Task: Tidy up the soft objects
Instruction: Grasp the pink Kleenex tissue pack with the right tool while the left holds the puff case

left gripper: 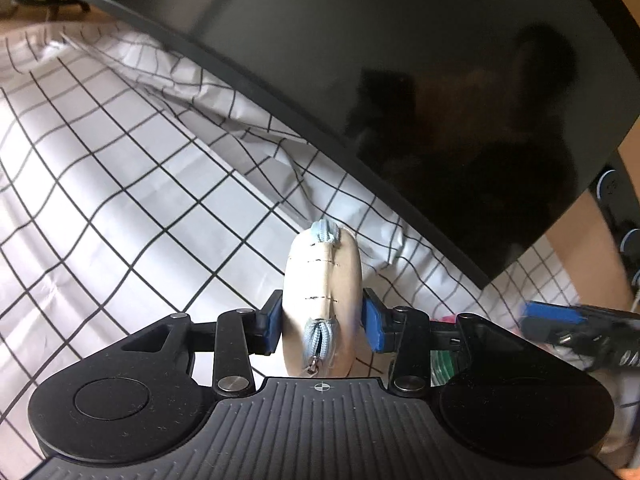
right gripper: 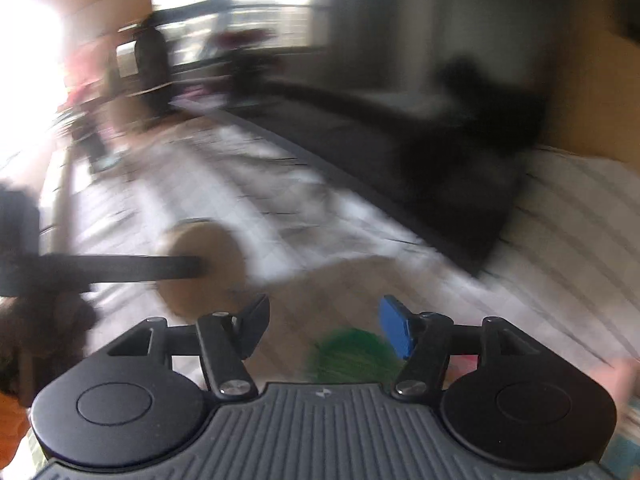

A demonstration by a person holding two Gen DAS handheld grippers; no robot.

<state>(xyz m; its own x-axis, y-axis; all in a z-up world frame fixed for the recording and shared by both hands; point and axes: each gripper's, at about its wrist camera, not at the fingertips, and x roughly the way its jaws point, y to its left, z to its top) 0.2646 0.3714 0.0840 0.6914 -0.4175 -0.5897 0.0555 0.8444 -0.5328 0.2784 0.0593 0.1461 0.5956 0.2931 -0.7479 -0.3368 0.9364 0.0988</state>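
A round cream pouch [left gripper: 320, 280] with a light-blue zipper stands on edge between the blue pads of my left gripper [left gripper: 322, 314], which is shut on its two flat sides, a little above the checked cloth [left gripper: 120, 180]. The blurred right wrist view shows the same pouch [right gripper: 224, 264] at the left, with a dark finger [right gripper: 160, 267] of the left gripper across it. My right gripper [right gripper: 324, 328] is open with nothing between its fingers. A fuzzy green object [right gripper: 352, 356] lies just below them. The right gripper [left gripper: 560, 320] is also blurred at the right edge of the left wrist view.
A large glossy black screen [left gripper: 400, 60] leans over the back of the white black-lined cloth. A bit of the green object [left gripper: 442, 364] and something pink show behind the left gripper's right finger. A wooden surface [left gripper: 576, 220] lies at the right. The room behind is blurred.
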